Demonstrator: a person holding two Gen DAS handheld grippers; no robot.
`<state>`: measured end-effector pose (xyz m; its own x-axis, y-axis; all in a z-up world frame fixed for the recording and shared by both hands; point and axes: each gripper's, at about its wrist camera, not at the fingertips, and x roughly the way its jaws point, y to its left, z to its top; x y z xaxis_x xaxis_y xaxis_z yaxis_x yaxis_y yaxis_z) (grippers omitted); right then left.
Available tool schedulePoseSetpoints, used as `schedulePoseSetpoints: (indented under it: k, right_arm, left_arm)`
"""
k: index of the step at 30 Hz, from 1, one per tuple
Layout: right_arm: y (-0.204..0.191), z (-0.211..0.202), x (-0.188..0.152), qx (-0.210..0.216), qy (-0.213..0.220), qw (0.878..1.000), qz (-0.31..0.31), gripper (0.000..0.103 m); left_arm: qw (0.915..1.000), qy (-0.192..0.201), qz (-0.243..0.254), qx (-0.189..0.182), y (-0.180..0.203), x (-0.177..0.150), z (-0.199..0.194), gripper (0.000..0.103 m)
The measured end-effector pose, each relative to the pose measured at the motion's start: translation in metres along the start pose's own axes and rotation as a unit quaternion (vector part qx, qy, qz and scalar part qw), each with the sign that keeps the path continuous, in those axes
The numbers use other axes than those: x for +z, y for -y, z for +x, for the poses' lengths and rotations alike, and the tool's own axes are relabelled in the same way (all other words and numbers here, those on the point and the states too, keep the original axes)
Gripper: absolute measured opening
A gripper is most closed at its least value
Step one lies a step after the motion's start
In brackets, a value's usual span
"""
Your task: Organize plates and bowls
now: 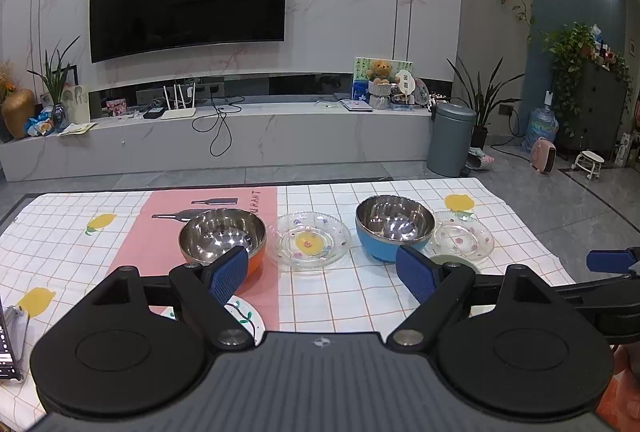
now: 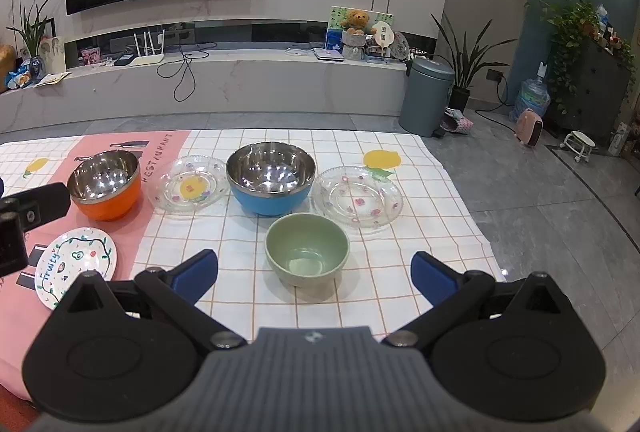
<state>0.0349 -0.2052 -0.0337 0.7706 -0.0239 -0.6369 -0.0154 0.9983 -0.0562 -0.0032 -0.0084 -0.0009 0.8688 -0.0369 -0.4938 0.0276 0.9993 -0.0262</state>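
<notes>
On the checked tablecloth (image 2: 360, 312) stand an orange steel-lined bowl (image 2: 105, 184), a blue steel-lined bowl (image 2: 272, 182) and a green bowl (image 2: 307, 249). Two clear flowered glass plates (image 2: 188, 183) (image 2: 357, 201) lie beside the steel bowls, and a white painted plate (image 2: 74, 264) lies front left. My right gripper (image 2: 314, 272) is open just in front of the green bowl, holding nothing. My left gripper (image 1: 322, 274) is open above the cloth, before the orange bowl (image 1: 222, 234), one glass plate (image 1: 308, 240) and the blue bowl (image 1: 394, 226); its fingers partly hide the white plate (image 1: 244, 314).
The table's right edge (image 2: 472, 216) drops to a grey tiled floor. The second glass plate (image 1: 464, 236) sits far right in the left wrist view, where the right gripper's blue finger (image 1: 610, 260) also shows. A phone-like device (image 1: 10, 344) lies at the left edge. A bin (image 2: 426, 96) stands beyond.
</notes>
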Motion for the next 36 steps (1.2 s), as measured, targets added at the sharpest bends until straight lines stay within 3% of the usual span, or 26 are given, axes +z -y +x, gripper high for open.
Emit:
schedulePoseSetpoints:
  k: [36]
  right_arm:
    - [-0.0022, 0.0019, -0.0009, -0.003, -0.017, 1.000, 0.001, 0.100]
  left_arm:
    - [0.9999, 0.000, -0.015, 0.007, -0.0060, -0.0012, 0.0022, 0.098]
